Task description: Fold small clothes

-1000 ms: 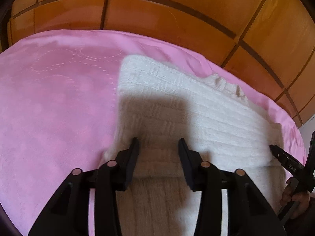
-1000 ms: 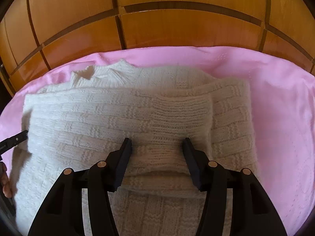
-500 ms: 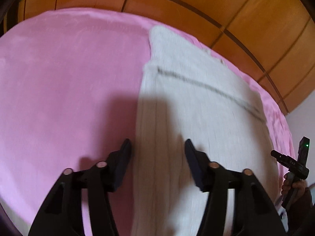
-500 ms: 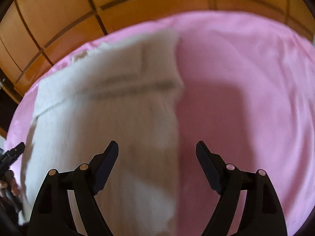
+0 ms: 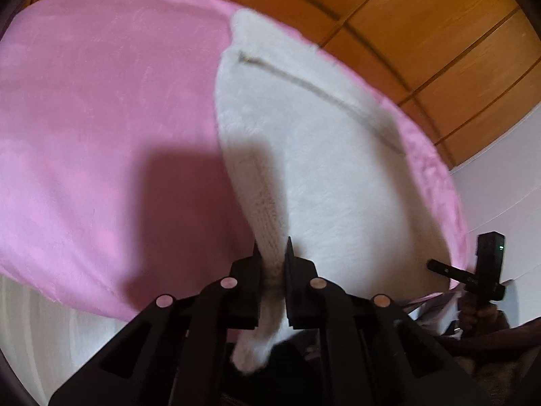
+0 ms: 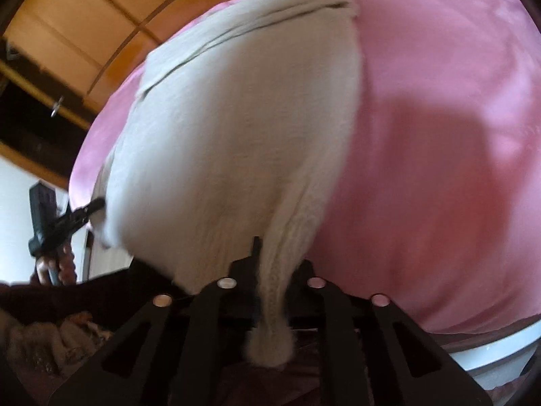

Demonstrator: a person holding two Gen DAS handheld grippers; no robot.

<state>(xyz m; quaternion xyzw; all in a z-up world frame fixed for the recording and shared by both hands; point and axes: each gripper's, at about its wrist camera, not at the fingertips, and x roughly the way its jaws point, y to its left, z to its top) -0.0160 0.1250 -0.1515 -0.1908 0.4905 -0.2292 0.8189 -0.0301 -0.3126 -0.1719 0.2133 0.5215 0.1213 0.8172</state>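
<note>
A cream knitted sweater [image 5: 324,155] lies partly folded on a pink blanket [image 5: 101,118]. My left gripper [image 5: 272,253] is shut on the sweater's near left hem corner; a tuft of knit hangs below the fingers. In the right wrist view the sweater [image 6: 236,128] stretches away from me, and my right gripper [image 6: 274,253] is shut on its near right hem corner. Each gripper also shows small in the other's view: the right one at the sweater's right edge [image 5: 473,277], the left one at its left edge [image 6: 67,216]. The near hem is lifted off the blanket.
The pink blanket [image 6: 439,135] covers a bed with a white edge [image 6: 500,348]. An orange wood-panelled wall [image 5: 405,17] rises behind it. A white wall [image 5: 500,176] stands at the right. A dark sleeve and hand [image 5: 480,318] hold the other gripper.
Both grippers moved back from the folded middle to the sweater's near hem, were open half a second ago, and have closed on its corners and lifted them.
</note>
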